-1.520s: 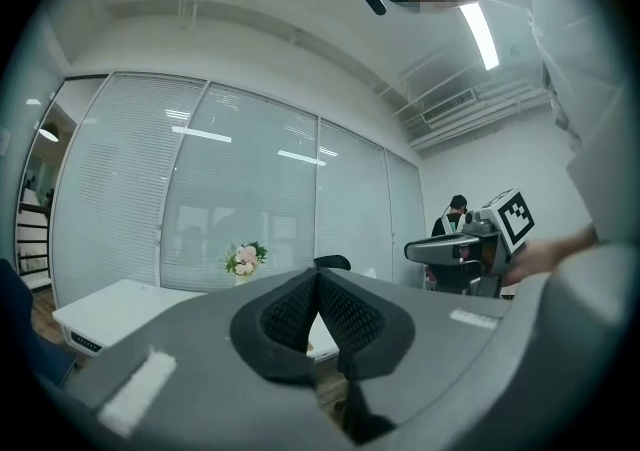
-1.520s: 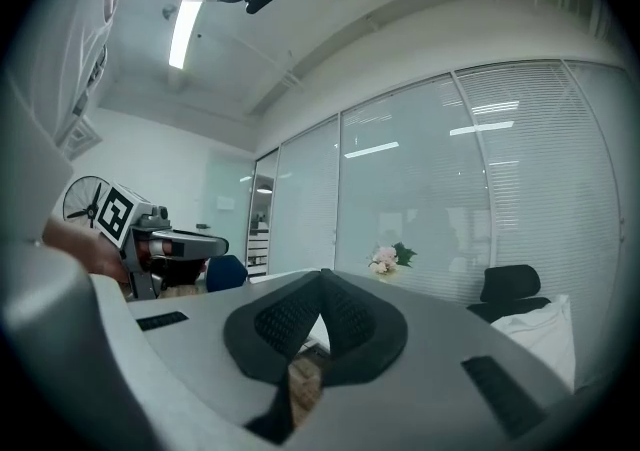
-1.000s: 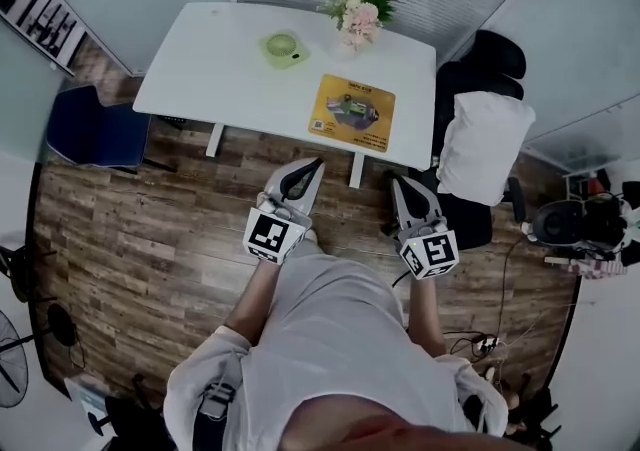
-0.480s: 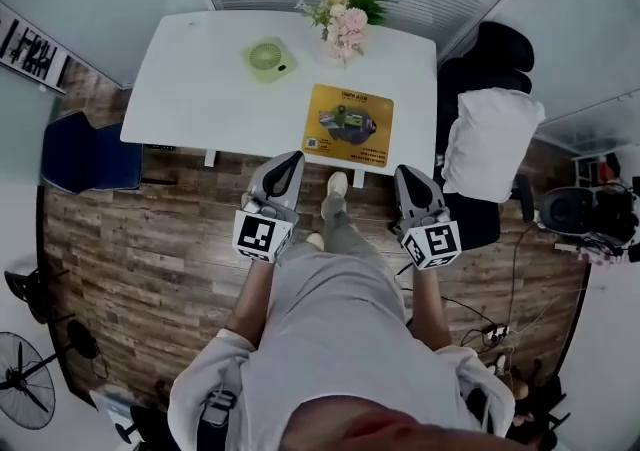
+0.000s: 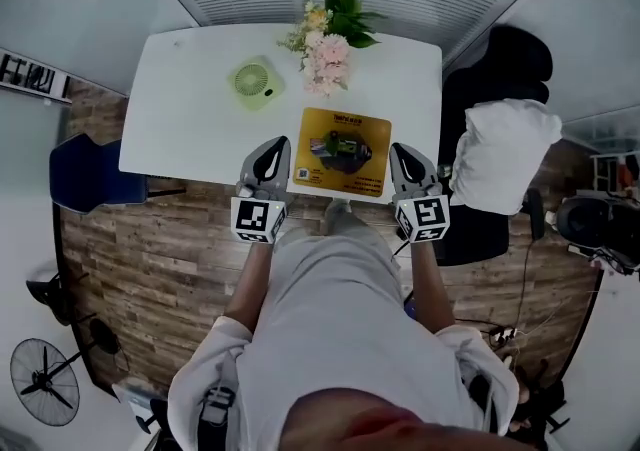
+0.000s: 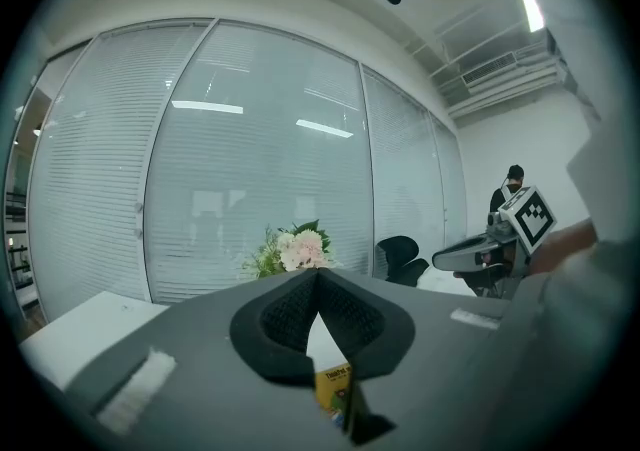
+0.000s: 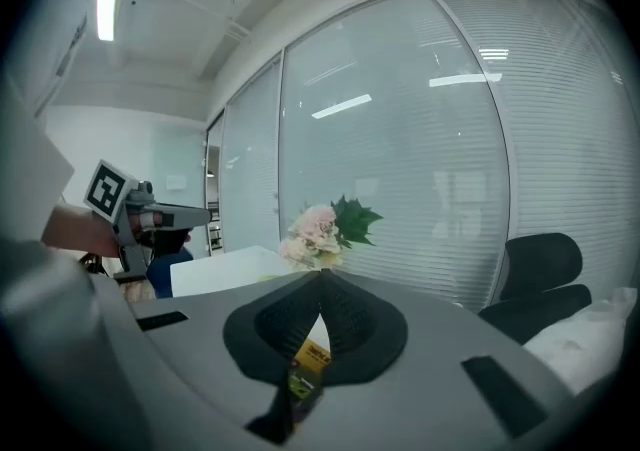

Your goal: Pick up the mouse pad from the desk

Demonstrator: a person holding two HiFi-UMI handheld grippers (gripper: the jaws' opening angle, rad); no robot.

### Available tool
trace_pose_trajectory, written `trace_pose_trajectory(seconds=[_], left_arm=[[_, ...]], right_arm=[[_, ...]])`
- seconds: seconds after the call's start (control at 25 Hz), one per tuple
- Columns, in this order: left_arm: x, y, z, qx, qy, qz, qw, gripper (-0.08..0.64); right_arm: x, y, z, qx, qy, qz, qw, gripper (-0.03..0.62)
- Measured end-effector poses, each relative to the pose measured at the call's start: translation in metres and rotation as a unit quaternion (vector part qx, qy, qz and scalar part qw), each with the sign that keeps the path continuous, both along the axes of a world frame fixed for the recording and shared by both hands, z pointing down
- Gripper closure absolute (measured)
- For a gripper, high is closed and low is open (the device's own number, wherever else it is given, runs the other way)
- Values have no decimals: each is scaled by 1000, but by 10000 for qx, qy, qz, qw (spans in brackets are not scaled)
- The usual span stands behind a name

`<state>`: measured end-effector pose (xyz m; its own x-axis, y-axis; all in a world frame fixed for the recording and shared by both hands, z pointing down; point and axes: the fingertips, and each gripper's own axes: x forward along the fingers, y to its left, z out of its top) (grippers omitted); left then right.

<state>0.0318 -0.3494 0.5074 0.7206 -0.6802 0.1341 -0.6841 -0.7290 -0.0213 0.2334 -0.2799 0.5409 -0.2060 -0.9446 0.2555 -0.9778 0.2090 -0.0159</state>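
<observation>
The yellow mouse pad [image 5: 342, 151] lies flat near the front edge of the white desk [image 5: 190, 109]. My left gripper [image 5: 272, 149] is shut and empty, its tip over the desk edge just left of the pad. My right gripper [image 5: 400, 156] is shut and empty too, just right of the pad. In the left gripper view a sliver of the pad [image 6: 335, 384] shows through the gap under the closed jaws. The right gripper view shows the pad [image 7: 310, 359] the same way.
A green desk fan [image 5: 256, 80] and a bouquet of flowers [image 5: 325, 34] stand on the desk behind the pad. A black office chair [image 5: 490, 79] with a white cushion [image 5: 500, 154] is at the right, a blue chair [image 5: 85, 174] at the left. Glass walls with blinds stand behind the desk.
The person has walked up to the desk. Both grippers moved forward from over the wooden floor to the desk's front edge, one on each side of the pad.
</observation>
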Motion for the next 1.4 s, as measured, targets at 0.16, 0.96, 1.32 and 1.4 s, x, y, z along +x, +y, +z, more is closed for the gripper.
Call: trace_pose_trajectory(seconds=[0.16,0.96,1.32,1.4], left_arm=[[25,-35,26,-171,-112,-113,9997,565],[66,-120,316,-2584,-1912,-276,9465,365],[71,-119,332,-2404,-2047,-44,9488,411],[71,-119,330,-2595,-1927,-173,9462,425]], right_arm=[[29,-30,41,-494,44,156,9986,592],[76,-80,295,-3716,709,649,9234,360],[68,-83,303,-3788,162,563,9236,417],[60,-82,304,-3759,112,442,9255,487]])
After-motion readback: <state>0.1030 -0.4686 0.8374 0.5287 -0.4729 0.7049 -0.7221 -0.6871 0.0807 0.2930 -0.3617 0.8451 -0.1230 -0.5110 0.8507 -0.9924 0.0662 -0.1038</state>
